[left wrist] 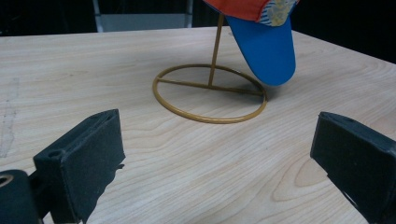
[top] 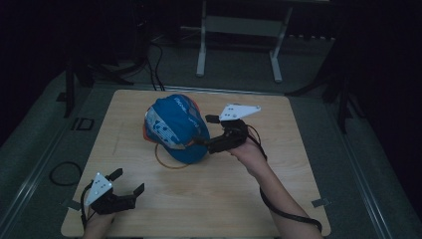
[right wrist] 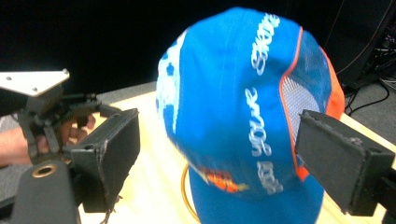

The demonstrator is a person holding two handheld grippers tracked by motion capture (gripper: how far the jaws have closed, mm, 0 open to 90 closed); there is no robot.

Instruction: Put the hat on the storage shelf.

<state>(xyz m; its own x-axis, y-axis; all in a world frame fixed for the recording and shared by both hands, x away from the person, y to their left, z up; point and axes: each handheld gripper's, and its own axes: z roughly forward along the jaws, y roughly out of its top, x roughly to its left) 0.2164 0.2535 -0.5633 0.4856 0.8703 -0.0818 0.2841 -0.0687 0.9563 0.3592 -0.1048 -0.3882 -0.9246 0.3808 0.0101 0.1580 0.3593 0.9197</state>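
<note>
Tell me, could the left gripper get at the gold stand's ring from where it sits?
Probably yes: the left gripper is open, facing the ring across bare table; only the cap's brim overhangs its far side.

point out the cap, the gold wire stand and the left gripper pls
cap (top: 174,127): high view, on the blue crown.
gold wire stand (left wrist: 205,118): left gripper view, on the near arc of its ring base.
left gripper (top: 128,182): high view, midway between its open fingertips.

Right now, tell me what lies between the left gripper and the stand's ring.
Nothing: in the left gripper view, only bare table stretches from the open left gripper to the gold stand's ring.
</note>
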